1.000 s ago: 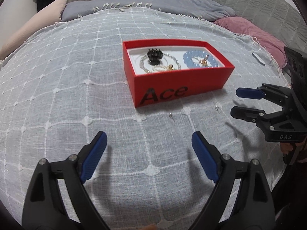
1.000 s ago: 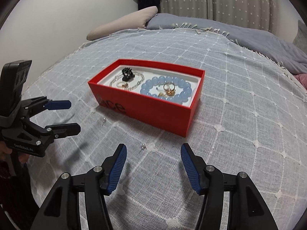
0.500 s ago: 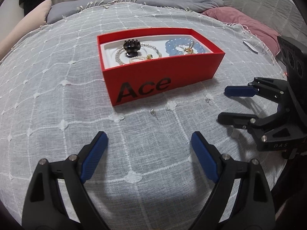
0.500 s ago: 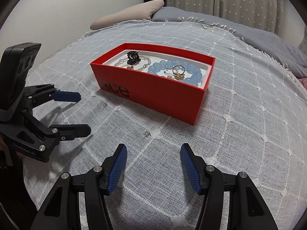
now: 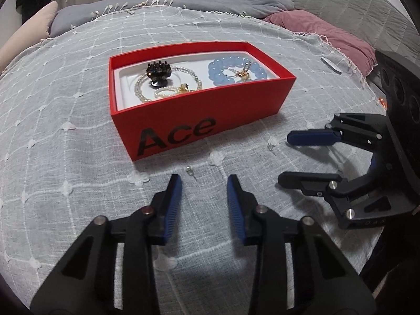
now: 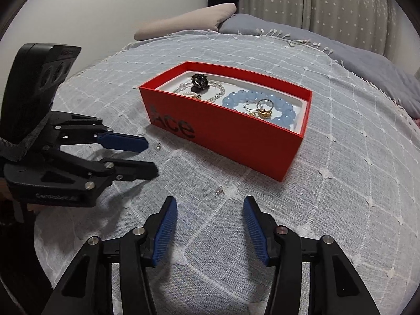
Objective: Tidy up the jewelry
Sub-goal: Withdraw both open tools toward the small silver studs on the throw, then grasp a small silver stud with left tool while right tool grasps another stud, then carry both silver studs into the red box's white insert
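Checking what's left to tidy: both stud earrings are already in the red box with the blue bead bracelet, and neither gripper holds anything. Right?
Not quite. The two stud earrings lie on the bedspread in front of the red box, not in it; the left wrist view shows this. The blue bead bracelet is in the box, and the left gripper and right gripper hold nothing.

Bedspread (image 5: 78, 157), red box (image 5: 210, 115), two earrings (image 5: 190, 171)

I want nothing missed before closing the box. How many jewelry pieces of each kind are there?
Stud earrings on the bedspread: 2
Blue bead bracelet: 1
Pearl bracelets: 2
Black hair claw: 1
Gold rings: 2
Total: 8
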Available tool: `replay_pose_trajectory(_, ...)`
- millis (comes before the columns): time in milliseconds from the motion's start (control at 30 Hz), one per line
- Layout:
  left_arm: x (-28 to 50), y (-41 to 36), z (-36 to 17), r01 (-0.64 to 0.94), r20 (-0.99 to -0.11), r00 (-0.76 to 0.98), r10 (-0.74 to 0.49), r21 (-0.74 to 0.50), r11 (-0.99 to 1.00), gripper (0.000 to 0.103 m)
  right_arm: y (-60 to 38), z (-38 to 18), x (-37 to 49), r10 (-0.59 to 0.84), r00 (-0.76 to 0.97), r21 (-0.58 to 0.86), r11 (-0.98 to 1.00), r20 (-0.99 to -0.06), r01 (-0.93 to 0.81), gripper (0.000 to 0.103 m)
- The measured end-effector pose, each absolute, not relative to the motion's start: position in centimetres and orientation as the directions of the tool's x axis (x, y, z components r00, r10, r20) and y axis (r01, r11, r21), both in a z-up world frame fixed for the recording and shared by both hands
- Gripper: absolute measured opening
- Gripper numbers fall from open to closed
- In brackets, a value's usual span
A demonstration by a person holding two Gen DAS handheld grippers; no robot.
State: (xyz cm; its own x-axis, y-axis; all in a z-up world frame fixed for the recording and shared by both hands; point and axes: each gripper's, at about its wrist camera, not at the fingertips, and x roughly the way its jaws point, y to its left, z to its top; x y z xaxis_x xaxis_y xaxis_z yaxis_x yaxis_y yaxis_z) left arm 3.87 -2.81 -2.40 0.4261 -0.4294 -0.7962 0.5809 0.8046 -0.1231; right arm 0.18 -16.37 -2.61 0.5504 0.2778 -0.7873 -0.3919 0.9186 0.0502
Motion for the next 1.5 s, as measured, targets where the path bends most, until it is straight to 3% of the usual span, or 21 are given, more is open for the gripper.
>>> replay_pose_trajectory(433,4.5,-3.0,-3.0,0.569,-0.794,0.443,-0.416,-0.109,0.815,0.019,-16.1,-3.4,1.3,0.296,0.521,0.091,0.919,-0.8,-0.383,0.033)
replay_pose_trajectory(667,4.5,-3.0,-3.1,0.56,-0.794,0.453,-0.406,-0.101,0.823,0.012,-16.1,-3.7,2.1,0.292,0.522,0.102,0.927,-0.801,-0.362,0.03)
replay_pose_trajectory(933,4.4,-3.1,-3.0,0.552,-0.794,0.465,-0.393,-0.088,0.829,0.006,-16.7,-3.7,2.6,0.273,0.529,0.103,0.939,-0.803,-0.329,0.01)
replay_pose_trajectory(1500,4.4,-2.3,-1.6,0.543,-0.775,0.477,-0.415,-0.111,0.832,0.005,-17.6,-1.9,2.3,0.284,0.553,0.126,0.943,-0.783,-0.307,0.005)
